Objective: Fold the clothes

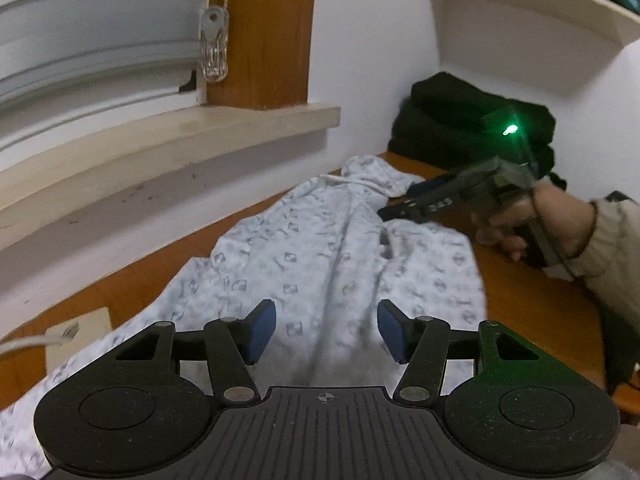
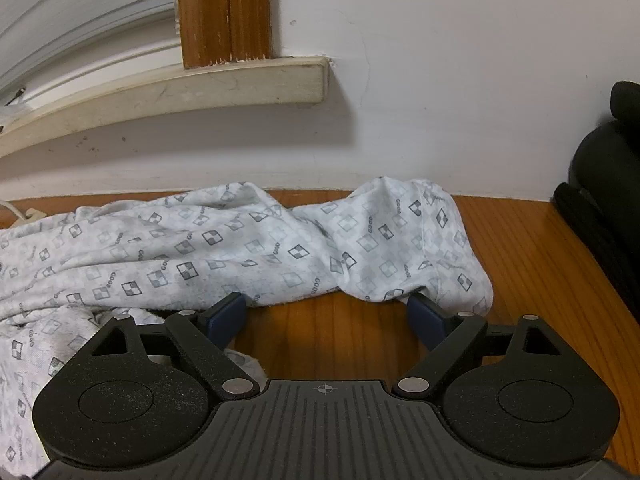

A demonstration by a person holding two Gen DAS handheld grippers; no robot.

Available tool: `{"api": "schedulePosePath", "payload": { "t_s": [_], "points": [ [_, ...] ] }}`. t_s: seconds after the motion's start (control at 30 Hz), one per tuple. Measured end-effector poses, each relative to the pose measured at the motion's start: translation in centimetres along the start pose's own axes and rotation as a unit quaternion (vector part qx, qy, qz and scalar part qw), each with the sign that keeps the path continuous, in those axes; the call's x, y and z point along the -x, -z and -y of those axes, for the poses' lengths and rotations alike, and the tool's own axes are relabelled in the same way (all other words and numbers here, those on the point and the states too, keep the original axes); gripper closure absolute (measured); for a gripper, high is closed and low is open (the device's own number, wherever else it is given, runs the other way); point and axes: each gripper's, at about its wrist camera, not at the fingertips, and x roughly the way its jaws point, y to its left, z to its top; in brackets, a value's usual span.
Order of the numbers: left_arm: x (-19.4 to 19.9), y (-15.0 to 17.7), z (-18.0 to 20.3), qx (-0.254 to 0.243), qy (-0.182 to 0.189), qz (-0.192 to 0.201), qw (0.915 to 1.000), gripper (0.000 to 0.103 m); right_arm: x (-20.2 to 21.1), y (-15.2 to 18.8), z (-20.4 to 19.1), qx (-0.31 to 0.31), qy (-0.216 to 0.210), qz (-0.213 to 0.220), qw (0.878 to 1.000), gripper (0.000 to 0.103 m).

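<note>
Your left gripper [image 1: 326, 330] hovers half open over the patterned garment [image 1: 320, 256] on the wooden table [image 1: 520, 300], gripping nothing. Your right gripper [image 2: 326, 314] stands wide, unclamped, pads at the hem, probably readying a fold.

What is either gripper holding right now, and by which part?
Nothing. The left gripper hovers open above the patterned garment; the right gripper stands open at its edge, with only bare table between its pads.
</note>
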Motion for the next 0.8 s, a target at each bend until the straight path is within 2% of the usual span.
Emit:
{"api": "schedulePosePath", "payload": {
  "t_s": [0.13, 0.2, 0.3, 0.37, 0.43, 0.5, 0.53, 0.6, 0.73, 0.8],
  "points": [
    [-0.6, 0.4, -0.6, 0.007, 0.023, -0.001, 0.9997, 0.041, 0.0, 0.0, 0.0, 0.0, 0.001, 0.0, 1.0, 0.016],
    [-0.2, 0.4, -0.6, 0.003, 0.034, 0.002, 0.9994, 0.034, 0.0, 0.0, 0.0, 0.0, 0.002, 0.0, 1.0, 0.016],
    [0.1, 0.6, -0.6, 0.006, 0.053, 0.007, 0.9985, 0.035, 0.5, 0.1, 0.0, -0.006, 0.016, 0.015, 1.0, 0.017],
    [0.1, 0.8, -0.8, 0.002, 0.037, 0.002, 0.9993, 0.052, 1.1, 0.4, 0.1, -0.014, 0.013, 0.024, 1.0, 0.021],
    [0.3, 0.9, -1.6, 0.011, 0.035, 0.001, 0.9993, 0.1, 1.8, 0.8, 0.0, -0.01, 0.001, 0.023, 1.0, 0.029],
    [0.8, 0.8, -2.5, 0.026, 0.039, 0.014, 0.9988, 0.1, 2.5, 1.2, -0.1, -0.015, -0.018, 0.018, 1.0, 0.038],
    [1.2, 0.7, -2.8, 0.033, 0.028, 0.026, 0.9987, 0.1, 2.9, 1.4, -0.1, -0.02, -0.03, 0.016, 0.999, 0.043],
    [2.1, 0.6, -3.9, 0.051, 0.007, 0.047, 0.9975, 0.1, 4.1, 1.5, -0.1, -0.028, -0.049, 0.016, 0.998, 0.045],
    [3.3, 0.6, -6.1, 0.088, -0.033, 0.075, 0.9928, 0.1, 6.5, 1.6, -0.2, -0.009, -0.061, 0.019, 0.998, 0.047],
    [3.8, 0.6, -6.7, 0.101, -0.049, 0.088, 0.9898, 0.1, 7.1, 1.9, 0.0, -0.006, -0.074, 0.004, 0.997, 0.047]
  ]
}}
